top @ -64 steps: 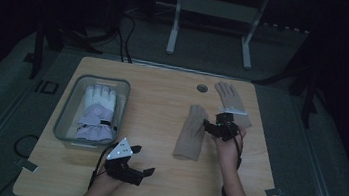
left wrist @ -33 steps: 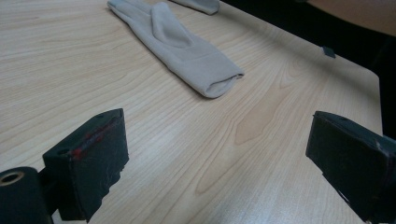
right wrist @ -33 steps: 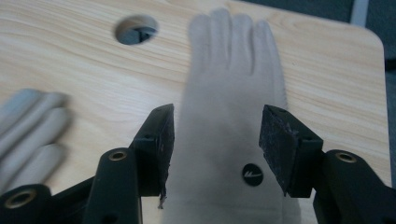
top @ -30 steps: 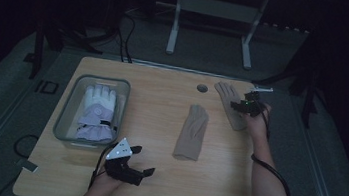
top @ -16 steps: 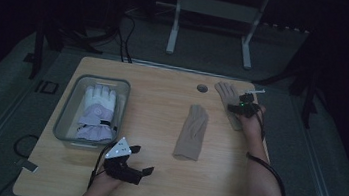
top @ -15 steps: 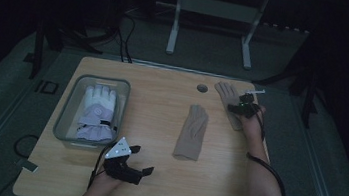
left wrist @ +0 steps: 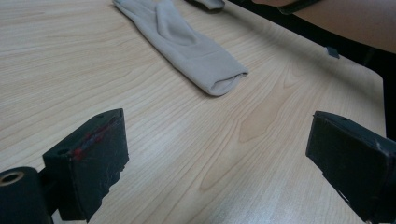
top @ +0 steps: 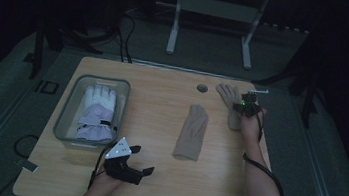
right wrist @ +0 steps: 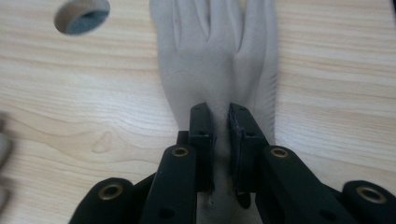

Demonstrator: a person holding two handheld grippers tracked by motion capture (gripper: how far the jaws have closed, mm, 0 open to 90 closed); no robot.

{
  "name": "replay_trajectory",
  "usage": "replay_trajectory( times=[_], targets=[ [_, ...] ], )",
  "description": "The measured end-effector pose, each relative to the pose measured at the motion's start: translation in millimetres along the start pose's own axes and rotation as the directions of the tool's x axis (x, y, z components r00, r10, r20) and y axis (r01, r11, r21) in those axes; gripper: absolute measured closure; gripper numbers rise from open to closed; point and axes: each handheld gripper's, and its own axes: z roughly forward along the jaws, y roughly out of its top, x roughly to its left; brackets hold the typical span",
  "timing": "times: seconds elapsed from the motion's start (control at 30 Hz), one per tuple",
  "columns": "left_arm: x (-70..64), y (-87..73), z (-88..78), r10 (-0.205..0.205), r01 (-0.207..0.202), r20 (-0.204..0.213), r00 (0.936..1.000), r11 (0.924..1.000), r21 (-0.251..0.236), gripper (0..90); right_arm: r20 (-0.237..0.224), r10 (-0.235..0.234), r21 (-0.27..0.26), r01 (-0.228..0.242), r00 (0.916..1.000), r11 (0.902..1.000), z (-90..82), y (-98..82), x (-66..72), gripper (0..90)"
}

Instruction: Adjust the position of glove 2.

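A beige glove (top: 227, 95) lies flat at the table's far right, fingers pointing away. My right gripper (top: 244, 106) sits on its cuff end. In the right gripper view its jaws have just been closing and the gripper (right wrist: 219, 126) now pinches a fold of that glove (right wrist: 215, 56). A second beige glove (top: 192, 130) lies mid-table and appears in the left gripper view (left wrist: 187, 42). My left gripper (top: 143, 160) rests near the front edge, its jaws wide apart (left wrist: 219, 140) over bare wood.
A clear bin (top: 65, 115) at the left holds white gloves (top: 98, 109). A round cable hole (top: 202, 88) lies just left of the far glove, and it also appears in the right gripper view (right wrist: 81, 14). A cable trails along the right forearm.
The right hand left the middle glove, went to the far right glove, and settled a little nearer on its cuff. The left hand has stayed put.
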Motion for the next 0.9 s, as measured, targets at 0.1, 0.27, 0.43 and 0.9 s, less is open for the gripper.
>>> replay_trajectory(
  times=[0.1, 0.27, 0.43, 0.9],
  targets=[
    [-0.7, 0.7, -0.1, 0.003, -0.003, -0.002, 1.0000, 1.0000, -0.003, 5.9, 0.002, 0.021, -0.012, -0.021, 0.9998, 0.9997, -10.3, 2.6, 0.9, 81.3],
    [-1.1, 1.8, 0.4, 0.006, -0.006, -0.003, 1.0000, 1.0000, -0.006, 5.9, 0.019, 0.036, -0.061, -0.034, 0.9992, 0.9976, -34.2, 9.7, 4.1, 81.3],
    [-0.7, 3.0, -0.3, 0.005, -0.005, -0.004, 1.0000, 0.9999, -0.012, 5.9, 0.040, 0.045, -0.114, -0.040, 0.9982, 0.9926, -65.1, 10.5, 10.5, 81.3],
    [-7.5, 4.4, -1.6, 0.026, -0.027, -0.013, 0.9996, 0.9982, -0.054, 5.9, 0.087, 0.142, -0.155, -0.128, 0.9860, 0.9796, -121.6, -66.7, 10.8, 81.0]
  ],
)
